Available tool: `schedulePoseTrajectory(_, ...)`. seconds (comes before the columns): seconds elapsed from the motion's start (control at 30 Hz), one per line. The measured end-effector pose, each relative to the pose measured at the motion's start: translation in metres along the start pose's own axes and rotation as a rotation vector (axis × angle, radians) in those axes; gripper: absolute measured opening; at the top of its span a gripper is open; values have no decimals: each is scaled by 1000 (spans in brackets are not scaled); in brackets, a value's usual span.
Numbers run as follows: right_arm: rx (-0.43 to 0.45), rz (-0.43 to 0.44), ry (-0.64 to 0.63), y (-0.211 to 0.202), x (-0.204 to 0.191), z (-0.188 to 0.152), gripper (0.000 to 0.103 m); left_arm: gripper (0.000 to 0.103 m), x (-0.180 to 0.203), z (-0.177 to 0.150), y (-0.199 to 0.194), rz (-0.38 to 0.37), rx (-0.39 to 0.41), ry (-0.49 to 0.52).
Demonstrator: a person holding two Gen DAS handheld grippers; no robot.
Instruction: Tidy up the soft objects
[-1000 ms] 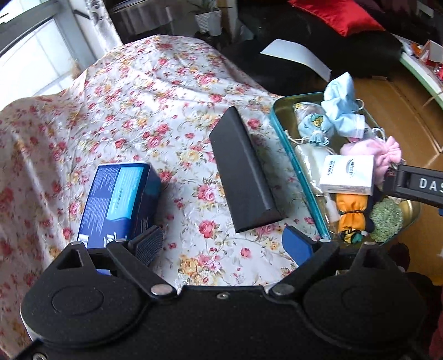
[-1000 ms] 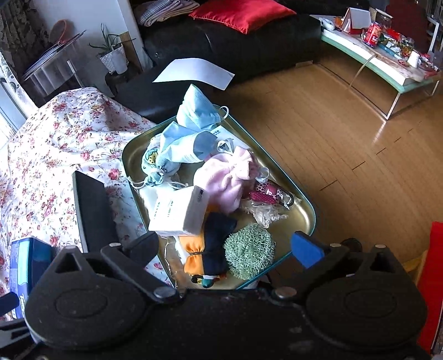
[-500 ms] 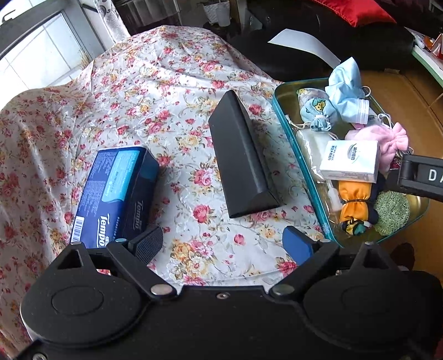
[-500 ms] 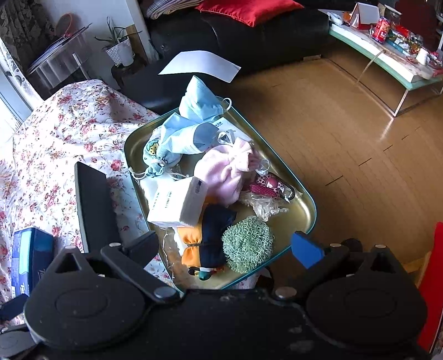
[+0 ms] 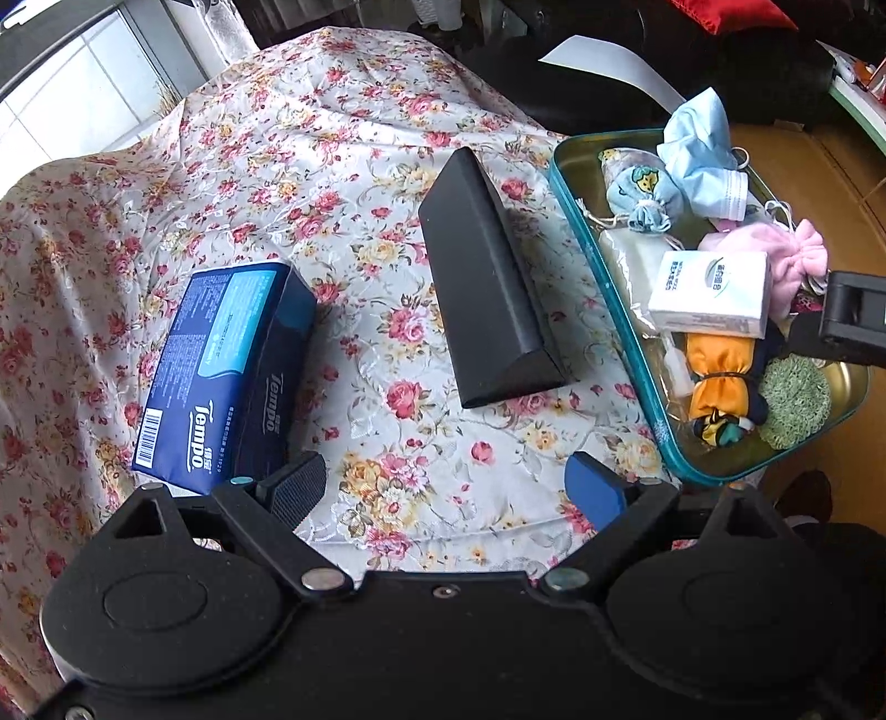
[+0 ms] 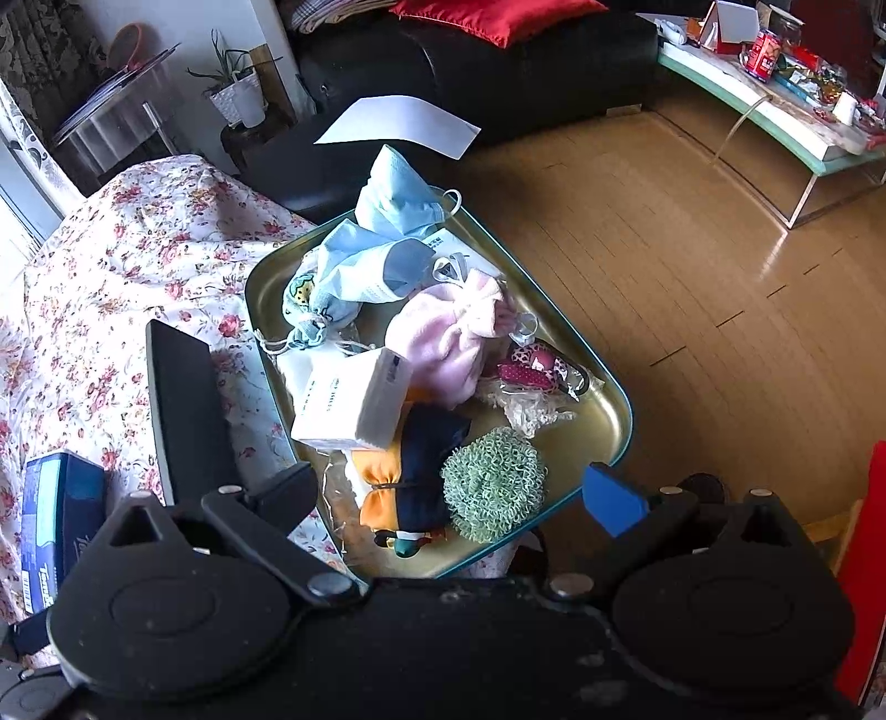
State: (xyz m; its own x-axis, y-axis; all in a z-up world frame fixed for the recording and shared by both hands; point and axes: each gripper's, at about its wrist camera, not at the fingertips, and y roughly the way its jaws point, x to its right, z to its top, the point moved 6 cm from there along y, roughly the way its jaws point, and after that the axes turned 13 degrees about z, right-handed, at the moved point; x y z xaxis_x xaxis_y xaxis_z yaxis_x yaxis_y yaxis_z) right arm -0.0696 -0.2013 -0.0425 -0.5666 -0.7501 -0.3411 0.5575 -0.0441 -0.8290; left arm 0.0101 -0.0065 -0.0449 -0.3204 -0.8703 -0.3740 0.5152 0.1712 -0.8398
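Observation:
A teal-rimmed metal tray (image 6: pixel 617 410) (image 5: pixel 609 288) at the table's right edge holds soft things: blue masks (image 6: pixel 393 199), a blue pouch (image 5: pixel 637 194), a pink pouch (image 6: pixel 443 338), a white tissue pack (image 6: pixel 354 407) (image 5: pixel 711 293), an orange and navy bow (image 6: pixel 404 487) and a green scrubber (image 6: pixel 493 484) (image 5: pixel 794 401). A blue Tempo tissue pack (image 5: pixel 227 371) lies on the floral cloth at left. My left gripper (image 5: pixel 448 487) is open and empty above the cloth. My right gripper (image 6: pixel 448 495) is open and empty above the tray's near end.
A black wedge-shaped case (image 5: pixel 487 282) lies on the floral tablecloth (image 5: pixel 304 138) between the Tempo pack and the tray. Wooden floor (image 6: pixel 692 277), a black sofa with a red cushion (image 6: pixel 498 14) and a low side table (image 6: pixel 775 116) lie beyond.
Both grippers have drawn back and up a little, so the Tempo pack, black case and tray sit farther from the fingers. Nothing on the table has moved.

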Motion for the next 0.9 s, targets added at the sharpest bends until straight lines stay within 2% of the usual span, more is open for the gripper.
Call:
schedulePoseTrajectory(0.47, -17, -29, -21, 5, -2, 0, 103, 91, 2, -6, 8, -29, -28, 10)
schedulePoseTrajectory(0.9, -21, -28, -35, 6, -4, 0, 103, 91, -2, -5, 8, -12, -24, 5)
